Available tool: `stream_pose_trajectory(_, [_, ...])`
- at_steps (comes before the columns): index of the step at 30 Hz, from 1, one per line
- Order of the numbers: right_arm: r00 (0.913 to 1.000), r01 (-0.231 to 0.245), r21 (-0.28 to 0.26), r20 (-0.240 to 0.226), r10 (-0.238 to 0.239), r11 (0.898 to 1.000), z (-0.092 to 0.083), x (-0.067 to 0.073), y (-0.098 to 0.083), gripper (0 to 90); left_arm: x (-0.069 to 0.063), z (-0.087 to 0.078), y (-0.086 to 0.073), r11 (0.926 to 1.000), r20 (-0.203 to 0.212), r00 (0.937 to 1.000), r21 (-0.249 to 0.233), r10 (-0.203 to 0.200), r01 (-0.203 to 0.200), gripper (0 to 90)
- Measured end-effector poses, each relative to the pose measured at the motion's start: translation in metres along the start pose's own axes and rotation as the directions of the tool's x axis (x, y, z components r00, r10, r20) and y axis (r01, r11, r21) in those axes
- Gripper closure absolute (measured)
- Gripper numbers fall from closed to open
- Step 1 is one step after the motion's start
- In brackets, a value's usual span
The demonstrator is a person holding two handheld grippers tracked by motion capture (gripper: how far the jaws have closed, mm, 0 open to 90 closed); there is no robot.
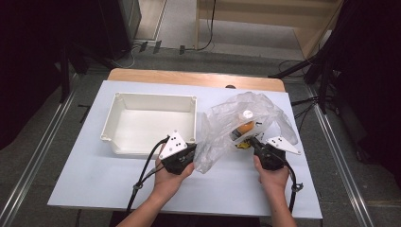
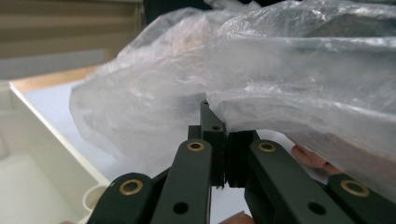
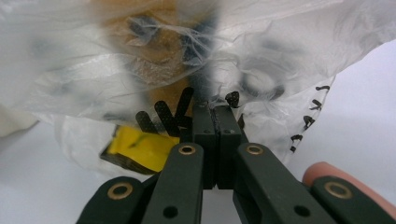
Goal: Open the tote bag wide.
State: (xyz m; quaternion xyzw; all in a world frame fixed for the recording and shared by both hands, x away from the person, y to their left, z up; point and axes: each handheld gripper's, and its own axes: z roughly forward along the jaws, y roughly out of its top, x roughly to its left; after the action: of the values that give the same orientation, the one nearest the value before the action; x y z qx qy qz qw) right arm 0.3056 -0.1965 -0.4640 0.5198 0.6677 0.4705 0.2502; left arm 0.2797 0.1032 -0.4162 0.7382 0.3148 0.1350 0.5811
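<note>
A crumpled clear plastic bag (image 1: 246, 118) lies right of centre on the table. Inside it is an orange bottle (image 1: 245, 126) with a white cap, plus a yellow and black item (image 3: 140, 150) low in the bag. My left gripper (image 1: 193, 150) is at the bag's lower left corner, and in the left gripper view the jaws (image 2: 217, 114) are shut with the bag's film (image 2: 289, 79) pinched at their tips. My right gripper (image 1: 253, 141) is at the bag's near right side, and its jaws (image 3: 215, 109) are shut on the printed film (image 3: 261, 93).
An empty white plastic tub (image 1: 116, 124) stands left of the bag, its near right corner close to my left gripper. The pale table top (image 1: 94, 179) ends in a wooden strip (image 1: 189, 78) at the far edge. Cables trail from both grippers toward the near edge.
</note>
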Motion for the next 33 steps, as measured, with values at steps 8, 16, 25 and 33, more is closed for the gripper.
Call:
stream_pose_trajectory(8, [0.9984, 0.003, -0.045, -0.057, -0.006, 0.999, -0.018, 0.003, 0.001, 66.7, 0.004, 0.030, -0.017, 0.9936, -0.059, 0.9967, 0.095, -0.056, 0.061, 90.0])
stream_pose_trajectory(16, [0.9971, 0.014, -0.153, -0.071, -0.025, 0.988, -0.054, 0.004, 0.008, 55.0, 0.001, 0.042, -0.026, 0.9882, -0.063, 0.9966, 0.140, -0.053, 0.061, 90.0])
stream_pose_trajectory(25, [0.9993, 0.026, -0.273, -0.019, -0.032, 0.962, -0.068, 0.005, 0.042, 48.7, 0.003, 0.046, -0.034, 0.9834, -0.067, 0.9962, 0.169, -0.055, 0.066, 90.0])
stream_pose_trajectory(33, [0.9997, -0.016, -0.260, -0.024, 0.010, 0.966, -0.050, -0.005, 0.071, 46.7, 0.002, 0.047, -0.040, 0.9802, -0.071, 0.9960, 0.186, -0.055, 0.067, 90.0])
